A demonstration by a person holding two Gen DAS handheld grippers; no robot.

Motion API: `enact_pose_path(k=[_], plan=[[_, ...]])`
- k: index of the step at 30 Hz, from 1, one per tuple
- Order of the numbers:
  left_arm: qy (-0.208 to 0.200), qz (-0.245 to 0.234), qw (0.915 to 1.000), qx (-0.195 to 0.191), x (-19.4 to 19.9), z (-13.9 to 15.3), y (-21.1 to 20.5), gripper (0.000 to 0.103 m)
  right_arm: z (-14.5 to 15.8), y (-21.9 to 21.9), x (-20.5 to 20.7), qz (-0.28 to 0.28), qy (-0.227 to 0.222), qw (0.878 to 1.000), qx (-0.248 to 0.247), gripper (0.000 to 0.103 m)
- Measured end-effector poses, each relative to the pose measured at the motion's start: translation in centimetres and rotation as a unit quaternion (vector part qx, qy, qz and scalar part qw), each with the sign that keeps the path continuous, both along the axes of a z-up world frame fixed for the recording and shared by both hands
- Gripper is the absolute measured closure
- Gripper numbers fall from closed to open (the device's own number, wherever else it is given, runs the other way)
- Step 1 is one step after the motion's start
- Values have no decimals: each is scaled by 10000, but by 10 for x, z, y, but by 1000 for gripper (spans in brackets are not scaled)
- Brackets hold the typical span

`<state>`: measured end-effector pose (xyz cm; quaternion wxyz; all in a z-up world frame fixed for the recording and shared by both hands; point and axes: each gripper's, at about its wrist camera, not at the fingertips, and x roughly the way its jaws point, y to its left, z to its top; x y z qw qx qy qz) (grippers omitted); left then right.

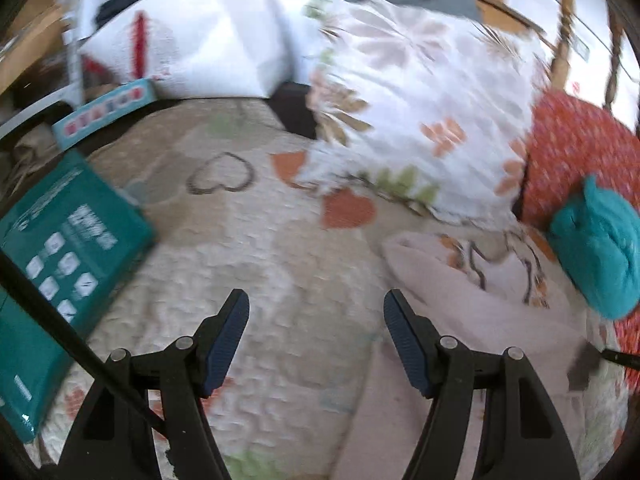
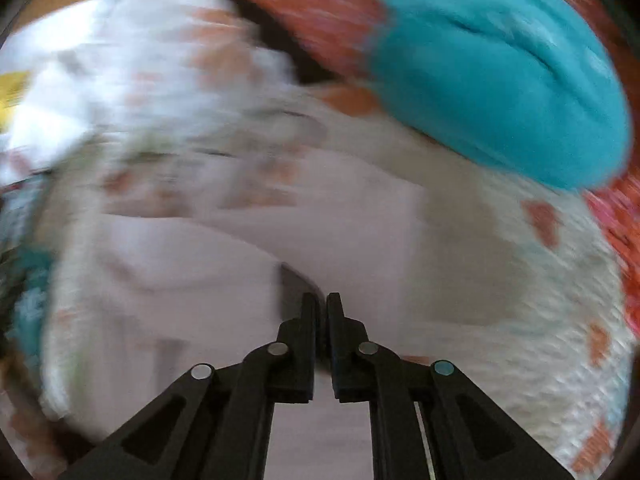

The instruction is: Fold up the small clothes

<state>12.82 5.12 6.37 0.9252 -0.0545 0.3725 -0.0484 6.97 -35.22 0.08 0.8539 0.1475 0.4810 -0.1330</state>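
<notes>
A pale pink garment point(image 1: 460, 304) with an orange and dark print lies on the quilted bedspread point(image 1: 248, 240), to the right of my left gripper point(image 1: 316, 304), which is open and empty just above the spread. In the right wrist view, which is blurred, the same pink garment point(image 2: 240, 240) fills the middle. My right gripper point(image 2: 322, 304) is shut, with the pink cloth at its tips; a dark fold shows beside them. A teal garment point(image 2: 500, 76) lies bunched at the upper right, and it also shows in the left wrist view point(image 1: 596, 248).
A floral white pillow point(image 1: 420, 100) and a red patterned cushion point(image 1: 576, 148) stand behind the garment. A white pillow point(image 1: 200, 40) lies at the back left. Teal boxes point(image 1: 64, 248) sit on the left edge of the spread.
</notes>
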Motion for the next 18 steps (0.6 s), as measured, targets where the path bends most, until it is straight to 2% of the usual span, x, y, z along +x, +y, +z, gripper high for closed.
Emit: enact_pose_path(k=[2, 3, 4, 8, 10, 11, 14, 17, 18], plan=[[93, -80, 9999, 59, 2, -6, -11, 34, 2, -16, -14, -176, -328, 9991, 202, 87], [137, -77, 9998, 88, 3, -8, -14, 34, 4, -20, -18, -233, -436, 9984, 273, 73], [184, -58, 9998, 102, 5, -10, -13, 34, 6, -22, -22, -275, -548, 9977, 302, 65], [386, 51, 9992, -53, 14, -16, -8, 34, 11, -19, -31, -113, -736, 9971, 176, 60], [442, 134, 9989, -39, 18, -18, -6, 34, 3, -16, -32, -47, -733, 9971, 211, 47], [466, 148, 9988, -28, 20, -19, -7, 34, -4, -16, -30, -6, -748, 9967, 309, 46], [532, 143, 9985, -17, 24, -22, -8, 34, -19, -11, -20, -6, -813, 9955, 492, 46], [562, 196, 9982, 13, 26, -23, -5, 34, -35, -4, -2, 10, -682, 9960, 569, 47], [575, 220, 9981, 14, 27, -23, -4, 34, -41, -1, 5, 65, -538, 9969, 565, 74]])
